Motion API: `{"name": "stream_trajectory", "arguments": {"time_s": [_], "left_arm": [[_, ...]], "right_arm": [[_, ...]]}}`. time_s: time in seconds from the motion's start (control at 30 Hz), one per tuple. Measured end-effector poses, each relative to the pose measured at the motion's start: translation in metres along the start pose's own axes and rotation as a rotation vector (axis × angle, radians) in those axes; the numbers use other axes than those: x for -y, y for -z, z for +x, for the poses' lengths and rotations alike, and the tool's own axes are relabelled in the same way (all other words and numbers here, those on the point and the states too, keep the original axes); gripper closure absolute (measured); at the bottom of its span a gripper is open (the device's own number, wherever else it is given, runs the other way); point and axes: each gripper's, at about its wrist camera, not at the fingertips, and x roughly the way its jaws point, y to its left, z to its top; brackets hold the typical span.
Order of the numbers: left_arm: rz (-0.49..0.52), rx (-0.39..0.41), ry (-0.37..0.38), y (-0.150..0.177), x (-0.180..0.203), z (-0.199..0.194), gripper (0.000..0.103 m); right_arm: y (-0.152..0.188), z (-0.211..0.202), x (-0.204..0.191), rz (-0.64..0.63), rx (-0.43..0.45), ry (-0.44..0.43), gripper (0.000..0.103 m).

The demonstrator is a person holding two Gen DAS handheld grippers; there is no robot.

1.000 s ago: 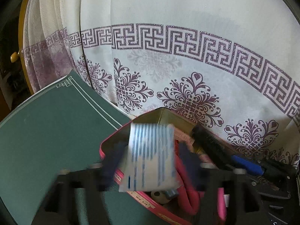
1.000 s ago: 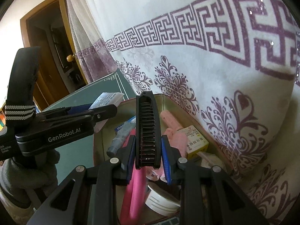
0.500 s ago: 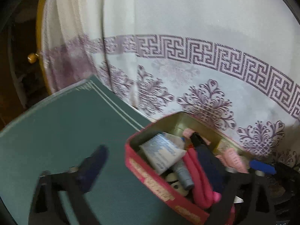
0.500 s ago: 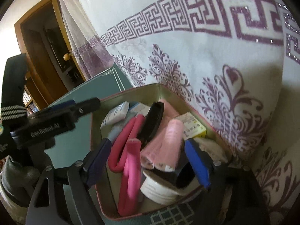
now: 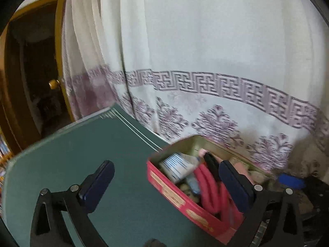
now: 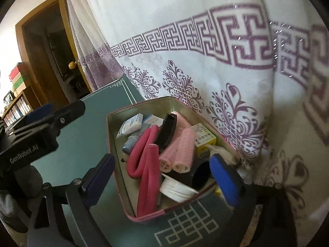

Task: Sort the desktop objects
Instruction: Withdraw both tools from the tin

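With the black comb (image 6: 167, 130) and striped packet (image 6: 131, 126) lying loose in the red tin (image 6: 115, 165), right gripper (image 6: 161, 176) and left gripper (image 5: 168, 187), jaws just opened, gape empty.

Left wrist cam sits behind its own fingers (image 5: 98, 185), angled down over the green worktop (image 5: 82, 164), facing the curtain (image 5: 205, 51) along the worktop's far edge; the red tin (image 5: 174, 193) lies low right, fairly near. Right wrist cam looks down past its fingers (image 6: 224, 177) w/ the tin (image 6: 112, 135) close, centre frame, curtain (image 6: 205, 61) right behind. Both views share tin, curtain, the worktop's far left corner & the doorway (image 5: 30, 82) beyond. Right view also catches the left gripper (image 6: 41, 135) at its left edge.
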Motion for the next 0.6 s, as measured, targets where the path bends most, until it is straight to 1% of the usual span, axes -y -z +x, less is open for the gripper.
{"name": "stream_trajectory", "arguments": {"time_s": [0.03, 0.13, 0.27, 0.37, 0.53, 0.6], "left_arm": [[-0.01, -0.007, 0.019, 0.002, 0.0, -0.002, 0.0], [-0.016, -0.023, 0.039, 0.008, 0.003, -0.009, 0.0], [0.003, -0.055, 0.025, 0.014, 0.009, -0.015, 0.0], [0.011, -0.075, 0.032, 0.018, 0.015, -0.017, 0.0], [0.004, -0.101, 0.092, 0.021, 0.021, -0.019, 0.0], [0.006, -0.097, 0.095, 0.022, 0.021, -0.021, 0.0]], "right_arm": [[0.002, -0.005, -0.002, -0.002, 0.007, 0.005, 0.003], [0.005, -0.016, -0.005, -0.005, 0.023, 0.022, 0.001], [0.012, -0.033, -0.006, -0.004, 0.046, 0.053, 0.001], [0.017, -0.04, -0.005, 0.004, 0.046, 0.071, 0.001], [0.022, -0.044, -0.004, 0.008, 0.041, 0.086, 0.001], [0.024, -0.046, -0.005, -0.001, 0.044, 0.099, 0.001]]}}
